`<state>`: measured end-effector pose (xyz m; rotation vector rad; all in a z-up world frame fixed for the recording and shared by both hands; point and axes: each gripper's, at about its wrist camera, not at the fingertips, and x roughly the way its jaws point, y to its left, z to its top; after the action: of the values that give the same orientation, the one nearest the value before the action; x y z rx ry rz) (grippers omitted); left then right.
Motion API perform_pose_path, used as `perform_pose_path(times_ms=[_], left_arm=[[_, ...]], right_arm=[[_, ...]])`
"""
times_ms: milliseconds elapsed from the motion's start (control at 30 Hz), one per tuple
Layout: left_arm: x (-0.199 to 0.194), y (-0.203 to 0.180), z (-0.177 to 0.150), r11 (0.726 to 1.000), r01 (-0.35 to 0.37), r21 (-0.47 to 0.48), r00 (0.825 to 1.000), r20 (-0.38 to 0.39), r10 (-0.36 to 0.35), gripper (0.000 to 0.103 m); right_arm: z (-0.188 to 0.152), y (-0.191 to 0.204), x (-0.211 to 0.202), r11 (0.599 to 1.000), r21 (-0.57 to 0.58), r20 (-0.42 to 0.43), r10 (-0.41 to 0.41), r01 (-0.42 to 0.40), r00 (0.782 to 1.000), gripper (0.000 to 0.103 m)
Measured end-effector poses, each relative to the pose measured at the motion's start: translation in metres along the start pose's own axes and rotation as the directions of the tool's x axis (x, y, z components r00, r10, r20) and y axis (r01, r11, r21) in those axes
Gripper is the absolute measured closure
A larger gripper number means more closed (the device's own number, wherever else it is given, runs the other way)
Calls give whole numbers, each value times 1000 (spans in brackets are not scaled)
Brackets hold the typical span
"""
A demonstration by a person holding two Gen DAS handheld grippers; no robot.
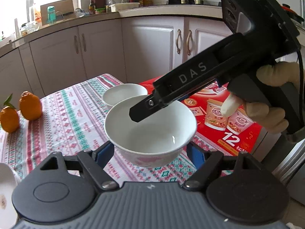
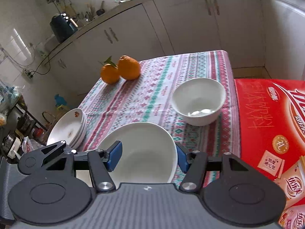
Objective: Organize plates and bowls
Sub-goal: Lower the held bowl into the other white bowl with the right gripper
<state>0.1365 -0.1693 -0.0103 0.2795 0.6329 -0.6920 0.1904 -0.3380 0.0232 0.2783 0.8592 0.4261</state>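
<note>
A white bowl (image 1: 150, 131) with a pink pattern hangs above the tablecloth between my two grippers. My left gripper (image 1: 150, 152) is open, its blue pads on either side of the bowl's base. My right gripper (image 2: 148, 157) straddles the same bowl (image 2: 141, 152): one blue pad is inside it, the other outside its right wall. In the left wrist view the right gripper's finger (image 1: 150, 106) reaches over the bowl's far rim. A second white bowl (image 2: 199, 101) stands on the table beyond; it also shows in the left wrist view (image 1: 124, 94). A stack of white plates (image 2: 66, 127) sits at the table's left edge.
Two oranges (image 2: 121, 69) lie at the far left of the patterned tablecloth (image 2: 152, 87). A red carton (image 2: 270, 126) lies along the table's right side. Kitchen cabinets (image 1: 148, 47) and a counter stand behind the table.
</note>
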Motion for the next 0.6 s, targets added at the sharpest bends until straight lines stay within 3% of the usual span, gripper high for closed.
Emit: perform_pose_path(times_ms=[600], left_arm=[[-56, 40, -36, 996, -69, -55, 998, 8, 69, 20]], right_arm=[[-8, 78, 27, 994, -86, -34, 59, -62, 998, 38]])
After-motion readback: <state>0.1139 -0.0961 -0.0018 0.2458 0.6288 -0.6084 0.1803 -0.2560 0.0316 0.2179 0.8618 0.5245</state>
